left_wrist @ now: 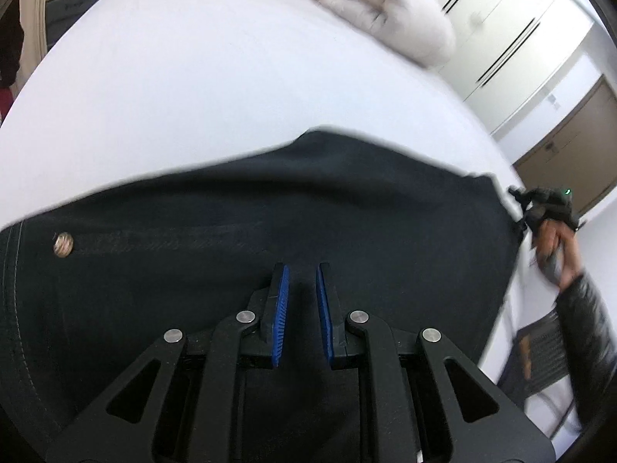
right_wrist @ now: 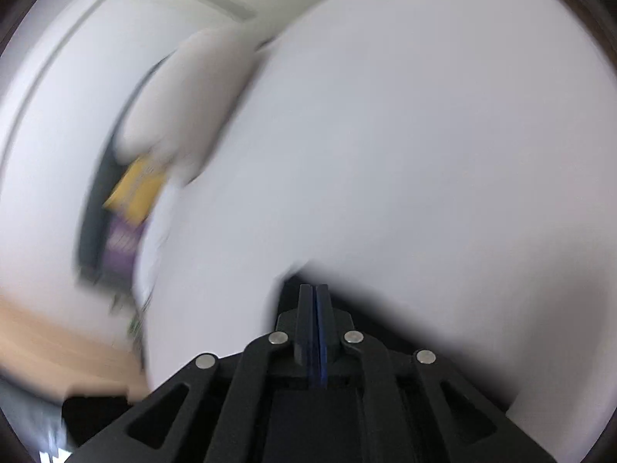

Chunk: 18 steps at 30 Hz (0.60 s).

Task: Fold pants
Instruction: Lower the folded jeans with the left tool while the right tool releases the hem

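Dark denim pants with a metal button lie across the white bed, a beige folded quilt well beyond. Left tool stands narrow over the cloth, gripping nothing visible. Right tool is pressed shut, dark cloth blurred beside it.

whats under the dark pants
The dark pants lie spread on the white bed sheet, which shows all around their far edge. Whatever lies directly beneath the fabric is covered.

Bright even light; right view v. blurred, fisheye edges.

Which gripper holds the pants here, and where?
Right gripper pinches the dark pants at their far right edge. Whether the left gripper grips them cannot be told.
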### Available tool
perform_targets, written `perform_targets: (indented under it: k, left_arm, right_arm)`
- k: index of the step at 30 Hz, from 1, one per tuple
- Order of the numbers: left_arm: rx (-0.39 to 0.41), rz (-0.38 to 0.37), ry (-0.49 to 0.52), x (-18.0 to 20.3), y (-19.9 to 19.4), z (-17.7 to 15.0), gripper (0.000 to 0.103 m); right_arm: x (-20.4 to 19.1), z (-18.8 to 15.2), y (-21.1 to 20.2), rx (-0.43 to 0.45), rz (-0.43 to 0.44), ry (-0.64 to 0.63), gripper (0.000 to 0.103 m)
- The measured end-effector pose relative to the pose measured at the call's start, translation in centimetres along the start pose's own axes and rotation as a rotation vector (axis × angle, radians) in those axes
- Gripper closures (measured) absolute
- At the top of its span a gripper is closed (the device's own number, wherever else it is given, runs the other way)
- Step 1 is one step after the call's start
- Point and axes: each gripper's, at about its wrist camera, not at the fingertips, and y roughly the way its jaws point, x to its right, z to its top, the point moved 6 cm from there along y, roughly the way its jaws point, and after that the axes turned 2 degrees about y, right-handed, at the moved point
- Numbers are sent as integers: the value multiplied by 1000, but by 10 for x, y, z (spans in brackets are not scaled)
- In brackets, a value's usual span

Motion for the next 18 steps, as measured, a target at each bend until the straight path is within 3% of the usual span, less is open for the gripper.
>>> perform_targets:
  k: [3,5,7,9,12,14,16,18]
  left_arm:
    - [20,-57,48,39,8,16,89]
    - [-17,-107,70,64,29,20,89]
    - [-61,-137,63,73,52,18,89]
    - [-104,-138,40,73,72,18,89]
    - [-116,-165,-58,52,89,20,89]
    - [-86,-200,-119,29,91,27,89]
    - [-61,-224,-166,10,90,34,89]
    - [-48,-236,-198,-7,86,38,92]
  right_arm:
    - [-58,-100,26,-233,140,-107,98]
    - [-90,-167,53,-365,185,-134,98]
    - [-112,-214,80,-474,186,-140,98]
    - [-131,-234,109,-539,141,-139,102]
    - [-128,-193,126,-504,148,-63,103]
    - [-119,-162,138,-422,139,-2,103]
    - [-81,-118,132,-319,147,131,103]
    - [-53,-70,120,-222,134,185,103]
